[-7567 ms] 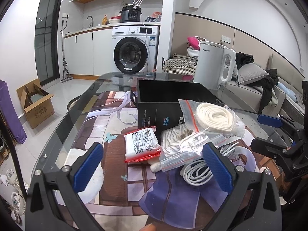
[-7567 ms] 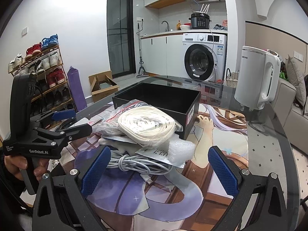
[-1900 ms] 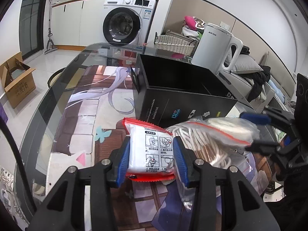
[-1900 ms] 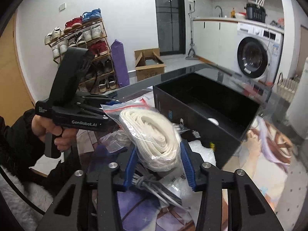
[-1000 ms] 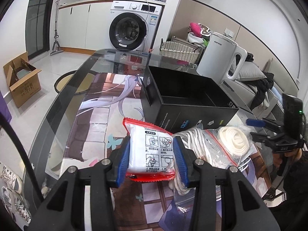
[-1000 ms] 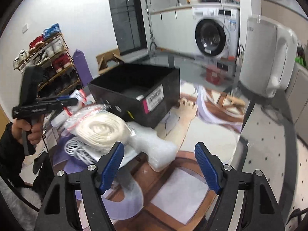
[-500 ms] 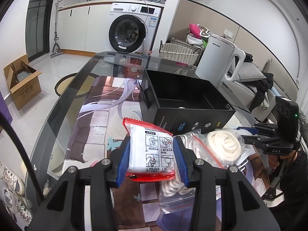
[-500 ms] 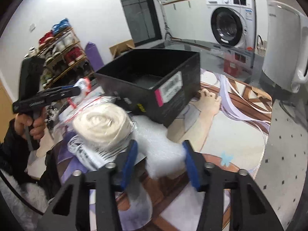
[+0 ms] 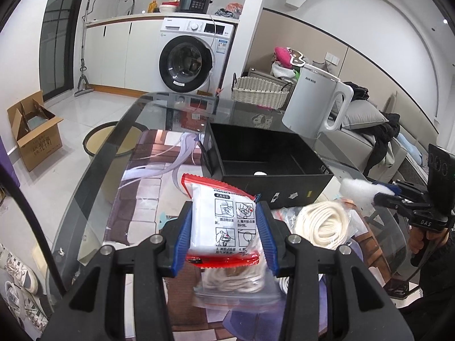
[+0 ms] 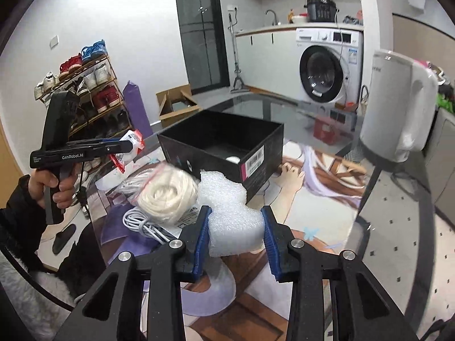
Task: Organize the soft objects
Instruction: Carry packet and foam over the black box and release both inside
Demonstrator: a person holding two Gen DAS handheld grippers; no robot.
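Glass table (image 9: pixel 93 170): left claw (image 9: pixel 224 234) clamps wipes packet (image 9: pixel 224 221); right claw (image 10: pixel 234 234) pinches foam piece (image 10: pixel 230 216).

Right gripper (image 10: pixel 234 234): jaws, having just been closing, clamp a white foam piece (image 10: pixel 230 213) between both blue pads, clear of the bench (image 10: pixel 398 227). Landmark: open black box (image 10: pixel 224 145), directly beyond the foam. Left of the box, a bagged coil of white rope (image 10: pixel 167 196) lies over a white cable (image 10: pixel 142 224). Further left of the box, the left gripper (image 10: pixel 125 146), held by a hand (image 10: pixel 52 184), carries a red-edged white packet (image 10: pixel 129 149). Right of the box stands a white kettle (image 10: pixel 398 110).
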